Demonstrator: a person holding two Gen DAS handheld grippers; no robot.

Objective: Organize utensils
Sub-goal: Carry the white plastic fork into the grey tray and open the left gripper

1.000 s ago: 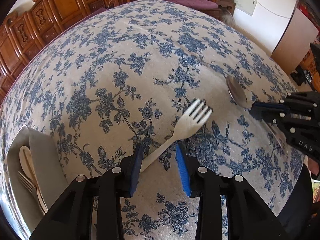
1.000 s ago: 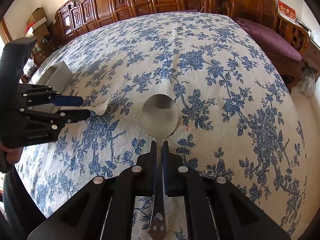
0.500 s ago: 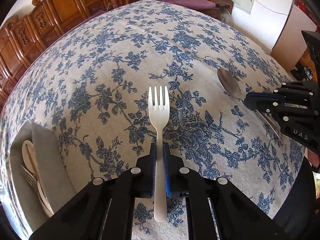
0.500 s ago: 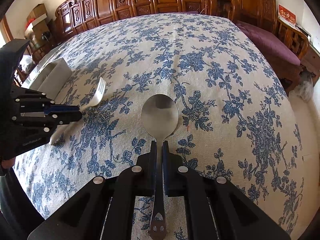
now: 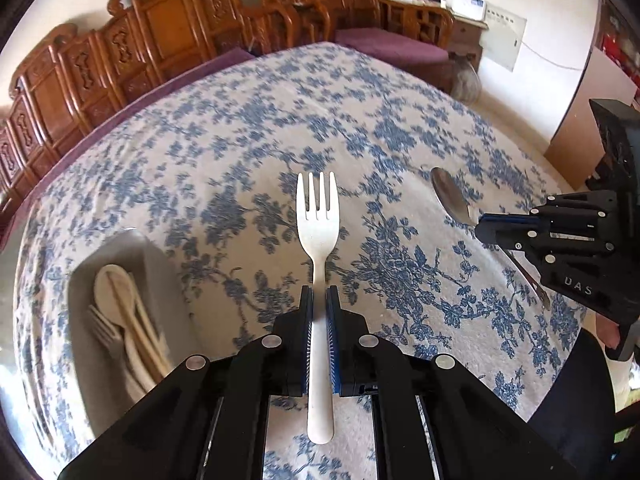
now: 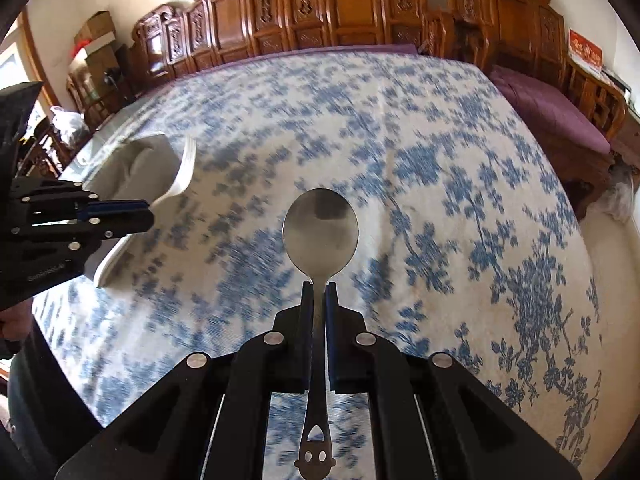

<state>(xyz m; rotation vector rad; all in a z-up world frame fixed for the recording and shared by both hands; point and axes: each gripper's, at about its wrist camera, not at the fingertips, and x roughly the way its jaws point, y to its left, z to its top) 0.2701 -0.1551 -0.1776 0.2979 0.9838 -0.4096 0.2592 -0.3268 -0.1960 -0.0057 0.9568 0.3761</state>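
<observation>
My left gripper is shut on a white plastic fork, tines pointing forward, held above the floral tablecloth. My right gripper is shut on a metal spoon, bowl forward, also held above the cloth. In the left wrist view the right gripper with the spoon is at the right. In the right wrist view the left gripper with the fork is at the left. A grey utensil tray at the left holds several cream utensils.
The tray also shows in the right wrist view, just behind the fork. The blue floral tablecloth covers the whole table. Carved wooden chairs with purple cushions line the far side and right edge.
My left gripper closed on the fork and lifted it off the cloth. Both grippers have risen and tilted up, so more of the room and tray shows. The spoon stays gripped.
</observation>
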